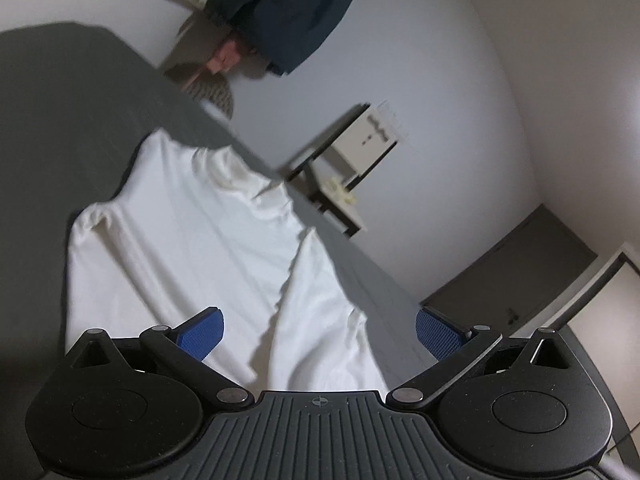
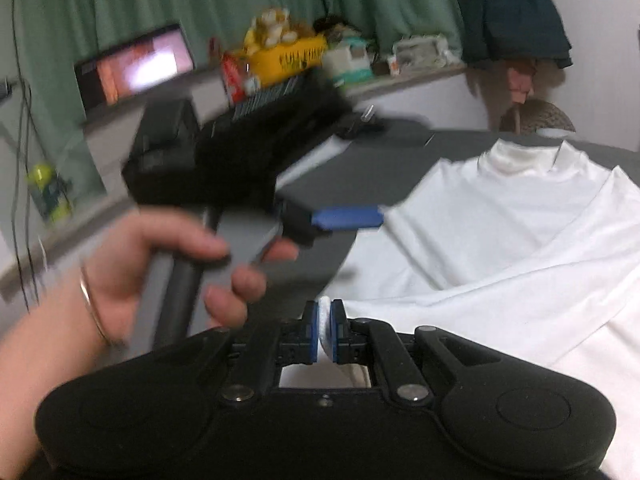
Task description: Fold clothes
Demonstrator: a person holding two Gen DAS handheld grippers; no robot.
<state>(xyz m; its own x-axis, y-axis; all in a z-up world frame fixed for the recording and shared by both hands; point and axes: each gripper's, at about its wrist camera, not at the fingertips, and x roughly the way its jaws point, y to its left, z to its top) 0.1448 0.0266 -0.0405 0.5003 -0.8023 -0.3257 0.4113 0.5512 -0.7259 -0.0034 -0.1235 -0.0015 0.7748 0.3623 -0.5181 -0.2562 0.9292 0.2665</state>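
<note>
A white turtleneck shirt (image 1: 192, 240) lies spread on the dark grey bed (image 1: 60, 120), collar at the far end. My left gripper (image 1: 320, 332) is open and empty, its blue pads wide apart above the shirt's near hem. In the right wrist view the shirt (image 2: 500, 240) lies to the right, and my right gripper (image 2: 325, 328) is shut on a fold of its white fabric. The left gripper (image 2: 344, 217) shows there, blurred, held in a hand (image 2: 160, 272) above the bed, left of the shirt.
A white bedside table (image 1: 360, 152) stands by the wall beyond the bed. A dark coat (image 2: 512, 12) hangs on the wall. A shelf (image 2: 400, 76) with boxes and a screen (image 2: 136, 68) runs along green curtains. A woven basket (image 2: 540, 118) sits behind the bed.
</note>
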